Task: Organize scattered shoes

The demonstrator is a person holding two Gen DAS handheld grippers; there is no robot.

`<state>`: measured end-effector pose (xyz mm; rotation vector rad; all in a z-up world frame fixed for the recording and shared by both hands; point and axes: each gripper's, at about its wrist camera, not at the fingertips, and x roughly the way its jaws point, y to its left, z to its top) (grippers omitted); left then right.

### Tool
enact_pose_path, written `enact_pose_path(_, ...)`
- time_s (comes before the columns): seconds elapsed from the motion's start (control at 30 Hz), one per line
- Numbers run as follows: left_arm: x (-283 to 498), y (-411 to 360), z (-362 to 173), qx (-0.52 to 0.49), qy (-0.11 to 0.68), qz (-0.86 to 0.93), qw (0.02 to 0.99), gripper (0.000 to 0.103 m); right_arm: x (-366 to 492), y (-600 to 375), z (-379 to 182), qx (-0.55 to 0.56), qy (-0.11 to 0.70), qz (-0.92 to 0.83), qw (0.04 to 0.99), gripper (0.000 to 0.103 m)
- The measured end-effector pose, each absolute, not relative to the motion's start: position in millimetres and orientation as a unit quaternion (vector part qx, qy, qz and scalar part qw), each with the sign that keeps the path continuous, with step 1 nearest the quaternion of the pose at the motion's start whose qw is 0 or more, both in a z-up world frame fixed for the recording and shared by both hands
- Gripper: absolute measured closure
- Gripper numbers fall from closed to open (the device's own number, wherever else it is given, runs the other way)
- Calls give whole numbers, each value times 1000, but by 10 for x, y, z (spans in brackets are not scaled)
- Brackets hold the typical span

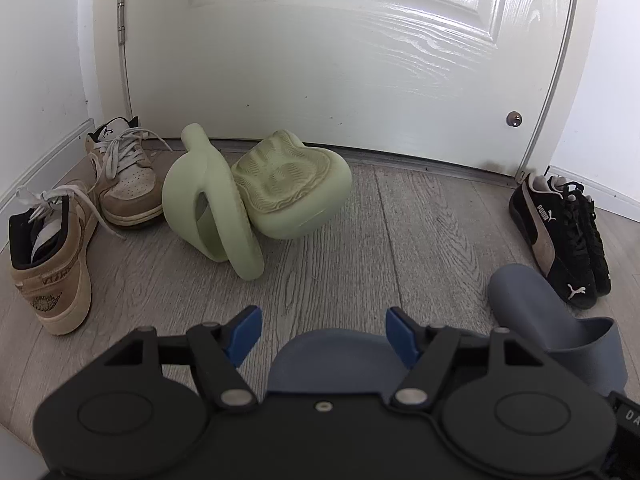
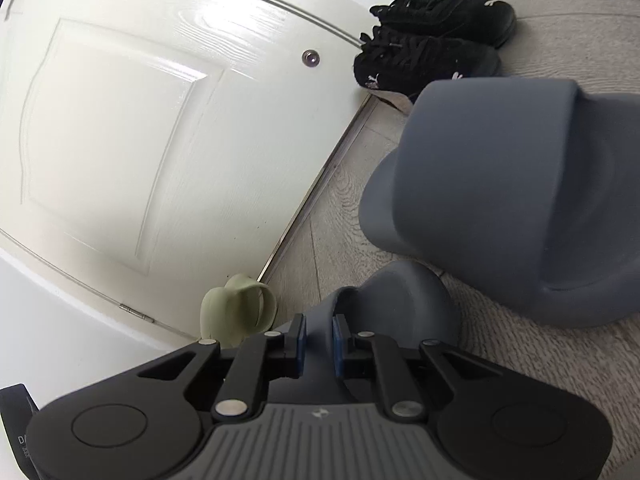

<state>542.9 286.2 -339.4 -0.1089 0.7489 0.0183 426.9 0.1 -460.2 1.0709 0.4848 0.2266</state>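
right fingers clamped on grey slide, second slide beside

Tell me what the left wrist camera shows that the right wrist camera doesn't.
Left wrist only: two tan sneakers by the left wall, and the left gripper, open over a blue-grey slide.
Right wrist only: the right gripper, shut on the strap of a blue-grey slide.
Both: the white door, green slides, black sneakers, wood floor.
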Motion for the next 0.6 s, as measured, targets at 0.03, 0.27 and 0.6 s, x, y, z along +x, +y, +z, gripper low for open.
enact_pose_path(0.03, 5429, 2859, -3393, -53, 366, 9, 929, 34, 4213, 6, -4610, 499, 237, 106, 827, 87)
enact_pose_path(0.27, 5425, 2869, -3392, -54, 366, 12, 929, 34, 4153, 194, -4534, 470, 285, 124, 826, 82)
enact_pose_path(0.6, 5416, 2846, -3382, -51, 365, 11, 930, 34, 4356, 244, -4219, 342, 339, 134, 866, 75)
